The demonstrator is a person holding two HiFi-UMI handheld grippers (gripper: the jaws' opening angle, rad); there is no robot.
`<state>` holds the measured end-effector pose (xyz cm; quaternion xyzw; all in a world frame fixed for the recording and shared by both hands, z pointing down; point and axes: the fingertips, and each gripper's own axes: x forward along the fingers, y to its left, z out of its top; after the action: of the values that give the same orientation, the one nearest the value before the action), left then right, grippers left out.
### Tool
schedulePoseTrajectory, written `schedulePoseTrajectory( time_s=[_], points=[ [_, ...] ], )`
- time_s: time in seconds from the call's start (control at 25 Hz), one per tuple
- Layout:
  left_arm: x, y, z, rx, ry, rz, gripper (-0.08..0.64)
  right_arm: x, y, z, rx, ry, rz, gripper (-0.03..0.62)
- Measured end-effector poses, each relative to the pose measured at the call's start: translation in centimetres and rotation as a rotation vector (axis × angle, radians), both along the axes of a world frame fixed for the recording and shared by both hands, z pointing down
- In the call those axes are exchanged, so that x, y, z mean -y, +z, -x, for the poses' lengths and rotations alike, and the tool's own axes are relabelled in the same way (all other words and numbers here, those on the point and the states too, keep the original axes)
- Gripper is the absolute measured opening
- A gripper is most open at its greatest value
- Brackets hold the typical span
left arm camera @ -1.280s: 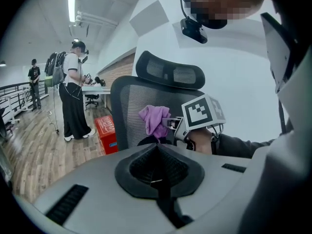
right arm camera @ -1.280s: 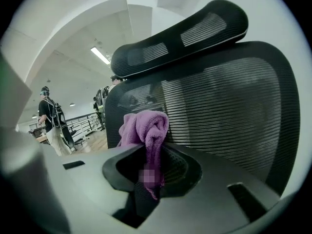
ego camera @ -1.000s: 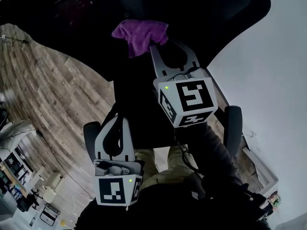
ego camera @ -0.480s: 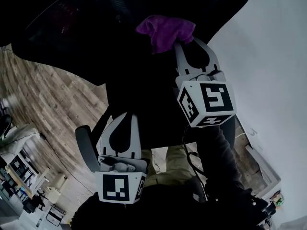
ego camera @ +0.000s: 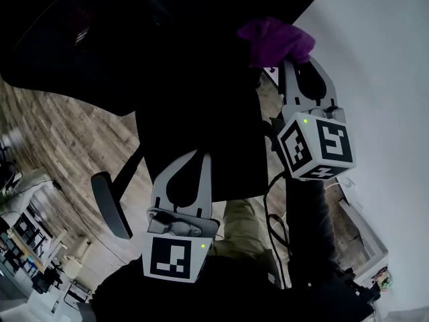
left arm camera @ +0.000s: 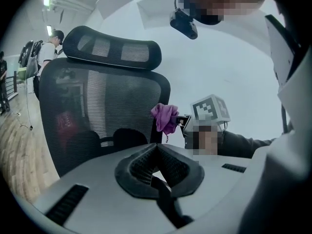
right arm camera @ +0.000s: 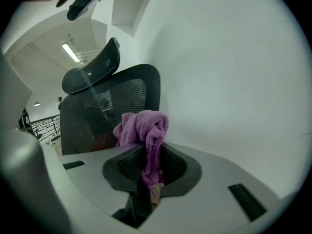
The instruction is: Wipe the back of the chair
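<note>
The black mesh chair back (ego camera: 167, 79) fills the top of the head view; its headrest (left arm camera: 112, 48) tops it in the left gripper view. My right gripper (ego camera: 293, 64) is shut on a purple cloth (ego camera: 275, 40), which lies against the back near its right edge. The cloth (right arm camera: 144, 130) bunches out between the jaws in the right gripper view, with the chair back (right arm camera: 112, 106) just behind it. My left gripper (ego camera: 192, 157) hangs lower, in front of the back's lower part, shut with nothing in it. From the left gripper view the cloth (left arm camera: 165, 117) and the right gripper's marker cube (left arm camera: 210, 110) show at the back's right edge.
A white wall (ego camera: 382, 79) stands close on the right. Wood flooring (ego camera: 53, 139) lies to the left. A chair armrest (ego camera: 110, 206) sticks out at lower left. Desks and clutter (ego camera: 27, 247) sit at the bottom left. A person (left arm camera: 48, 48) stands far behind the chair.
My right gripper has carried the purple cloth rightwards across the chair back, close to its right edge. The left gripper has drifted slightly right and stays low.
</note>
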<state>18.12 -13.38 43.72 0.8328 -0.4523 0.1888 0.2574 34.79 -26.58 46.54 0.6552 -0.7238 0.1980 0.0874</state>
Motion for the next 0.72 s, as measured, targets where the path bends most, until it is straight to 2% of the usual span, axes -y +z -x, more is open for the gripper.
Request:
schedulePoseTrajectory(
  time_s=[0.4,0.72],
  points=[
    [-2.4,1.6,-3.4,-0.012,0.051,0.033,0.004,-3.8,1.5,-5.6,-0.03,0.093,0.036,0.071],
    [-3.5,0.1,-2.6,-0.007,0.035,-0.011,0.005,-4.7,-0.2,-4.9,-0.037,0.087,-0.009,0.072]
  ],
)
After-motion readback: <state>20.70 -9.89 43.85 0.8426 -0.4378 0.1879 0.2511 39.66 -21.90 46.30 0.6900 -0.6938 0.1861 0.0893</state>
